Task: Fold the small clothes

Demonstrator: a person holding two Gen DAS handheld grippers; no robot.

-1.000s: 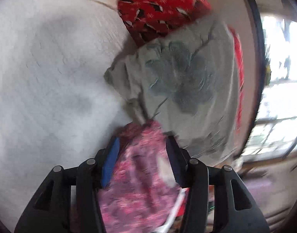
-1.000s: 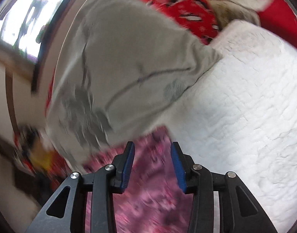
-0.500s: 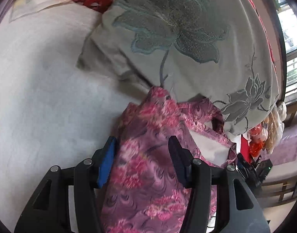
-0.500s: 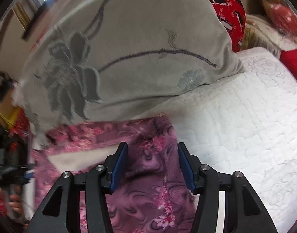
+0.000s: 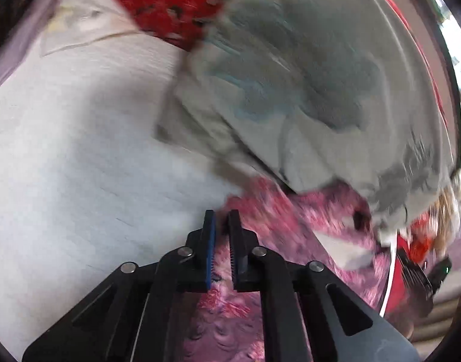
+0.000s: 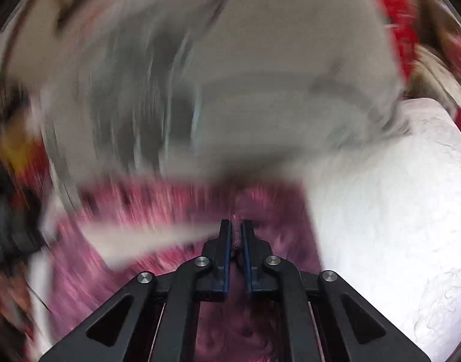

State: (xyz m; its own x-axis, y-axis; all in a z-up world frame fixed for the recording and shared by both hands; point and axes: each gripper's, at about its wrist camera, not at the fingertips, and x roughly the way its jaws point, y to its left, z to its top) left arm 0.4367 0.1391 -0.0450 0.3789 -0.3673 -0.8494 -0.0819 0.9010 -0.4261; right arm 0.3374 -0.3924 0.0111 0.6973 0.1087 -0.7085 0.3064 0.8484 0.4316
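Observation:
A small pink and purple flowered garment (image 5: 293,235) lies on a white quilted bed cover (image 5: 79,181), its far end against a grey pillow. My left gripper (image 5: 221,215) is shut on the garment's left corner, with cloth pinched between the pads. In the right wrist view the same garment (image 6: 158,208) spreads to the left, blurred, showing a pale inner strip. My right gripper (image 6: 235,226) is shut on a fold of that cloth near its right edge.
A big grey pillow with a flower pattern (image 5: 305,84) leans just behind the garment. A red patterned cushion (image 5: 173,3) lies further back. White quilt (image 6: 396,211) stretches to the right. Dark and red clutter (image 5: 420,259) sits at the bed's edge.
Both grippers stood open over the garment half a second ago; now each has closed on the cloth. Both views have shifted and are blurred.

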